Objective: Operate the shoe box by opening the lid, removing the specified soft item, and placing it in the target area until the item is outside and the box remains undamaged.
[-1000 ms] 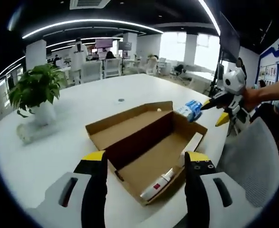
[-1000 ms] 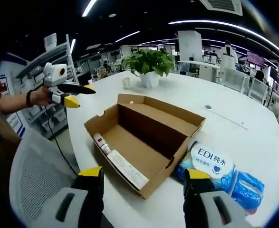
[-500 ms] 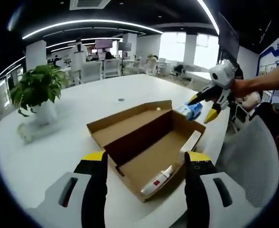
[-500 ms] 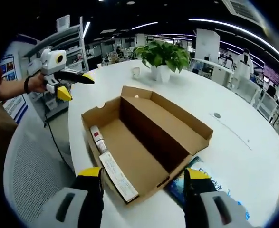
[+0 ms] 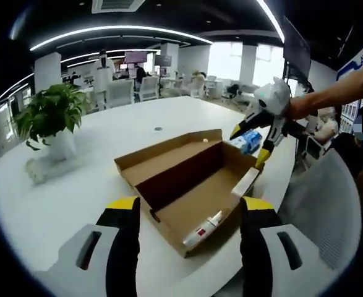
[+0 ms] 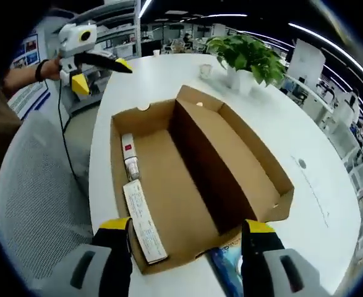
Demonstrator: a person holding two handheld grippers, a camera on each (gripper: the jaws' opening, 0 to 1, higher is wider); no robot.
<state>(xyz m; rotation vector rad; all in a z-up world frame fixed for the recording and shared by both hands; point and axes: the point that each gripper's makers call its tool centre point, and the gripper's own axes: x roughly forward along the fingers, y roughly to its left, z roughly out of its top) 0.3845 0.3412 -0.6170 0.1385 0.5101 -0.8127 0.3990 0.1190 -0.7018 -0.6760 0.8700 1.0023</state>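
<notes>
Honestly, the blue tissue pack [image 5: 250,140] looked like the soft item, and it already sat out on the white table [image 5: 94,167], tucked against the far side of the open shoe box [image 6: 193,185]. I'd guess it was light and squishy with a slick plastic wrap, so pinching it across the middle seemed safest. The cardboard looked thin and easy to crease. Inside lay a small tube [image 6: 130,162] and a paper slip [image 6: 144,221]. The left gripper [image 5: 190,219] and right gripper [image 6: 187,244] both had jaws spread, holding nothing. Big open office, potted plant [image 5: 50,117] nearby, mesh chair [image 6: 39,204] at the table edge.
</notes>
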